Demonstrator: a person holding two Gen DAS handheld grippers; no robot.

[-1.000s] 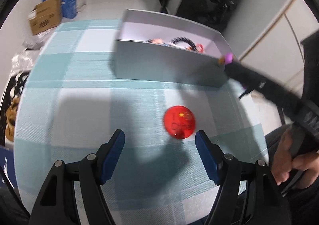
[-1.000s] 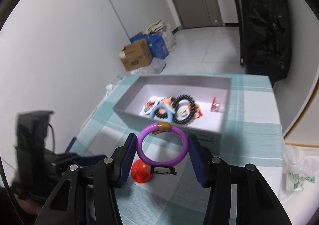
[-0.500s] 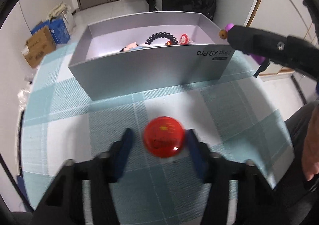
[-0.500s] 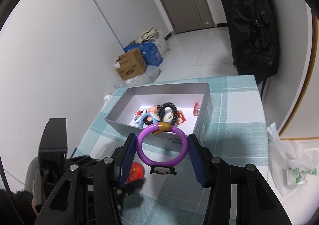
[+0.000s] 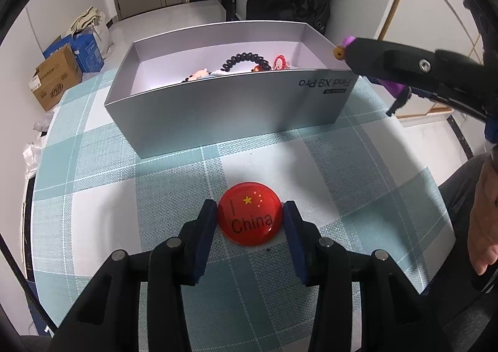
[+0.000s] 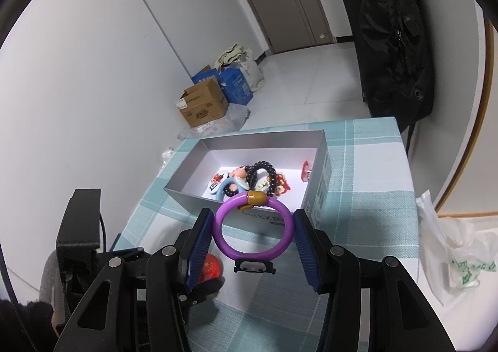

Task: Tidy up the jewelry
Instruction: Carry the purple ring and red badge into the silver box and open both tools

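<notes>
Nearest, the left gripper grasps a red domed badge lettered "China", its 2 blue pads pressed to the badge's left and right edges after closing in on it, the badge lying on the teal checked tablecloth. Just right and higher, the right gripper clenches a purple bangle with a gold bead, held upright above the cloth. Farther off sits the open grey box holding a black bead bracelet and small charms.
</notes>
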